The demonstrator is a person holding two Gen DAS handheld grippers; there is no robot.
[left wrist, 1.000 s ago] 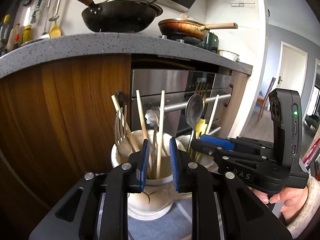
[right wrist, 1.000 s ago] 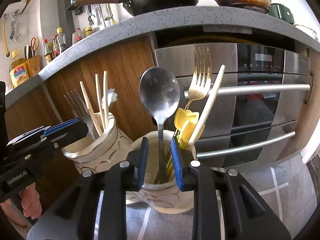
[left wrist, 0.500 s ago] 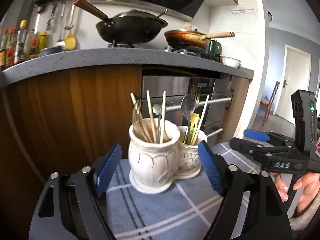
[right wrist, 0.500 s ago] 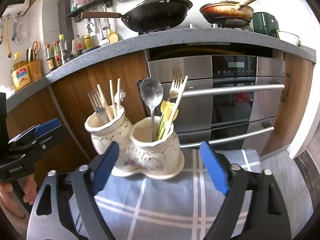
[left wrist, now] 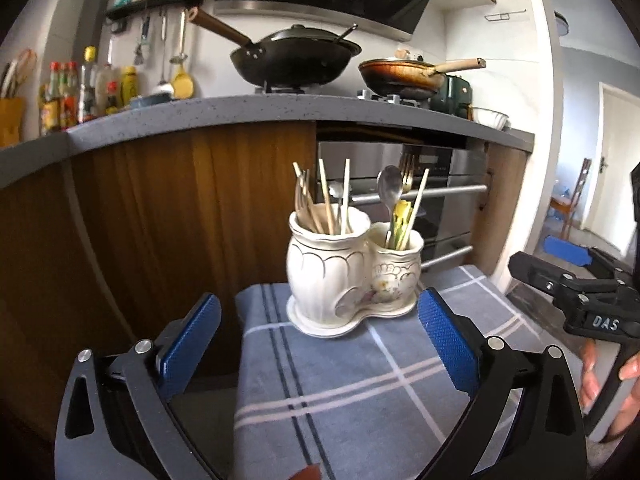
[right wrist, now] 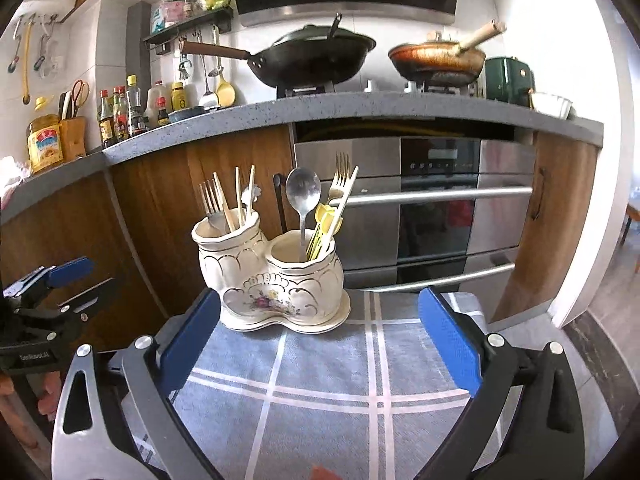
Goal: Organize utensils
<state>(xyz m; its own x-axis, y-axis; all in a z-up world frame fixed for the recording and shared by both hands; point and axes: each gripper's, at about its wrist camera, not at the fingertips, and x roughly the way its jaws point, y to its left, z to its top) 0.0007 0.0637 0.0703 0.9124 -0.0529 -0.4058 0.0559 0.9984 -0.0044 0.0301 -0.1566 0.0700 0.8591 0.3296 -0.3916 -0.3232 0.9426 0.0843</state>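
Note:
A white ceramic double utensil holder (left wrist: 352, 272) (right wrist: 272, 280) stands on a blue checked cloth (left wrist: 352, 392) (right wrist: 328, 392). Its left pot holds chopsticks (left wrist: 326, 204) (right wrist: 240, 200) and forks (right wrist: 210, 200). Its right pot holds a metal spoon (left wrist: 390, 192) (right wrist: 303, 196), a gold fork (right wrist: 340, 180) and a yellow utensil (left wrist: 401, 216) (right wrist: 326, 218). My left gripper (left wrist: 320, 344) is open and empty, drawn back from the holder. My right gripper (right wrist: 320, 344) is open and empty too. Each gripper shows in the other's view, the right (left wrist: 576, 280) and the left (right wrist: 52, 280).
Behind the holder are a wooden cabinet front (left wrist: 180, 220) and a steel oven with bar handles (right wrist: 440, 196). The grey counter (right wrist: 360, 108) above carries a black wok (right wrist: 316, 56), a frying pan (right wrist: 438, 60) and bottles (right wrist: 120, 108).
Both grippers opened from nearly shut at the pots and pulled back from the holder; the utensils stay in the pots.

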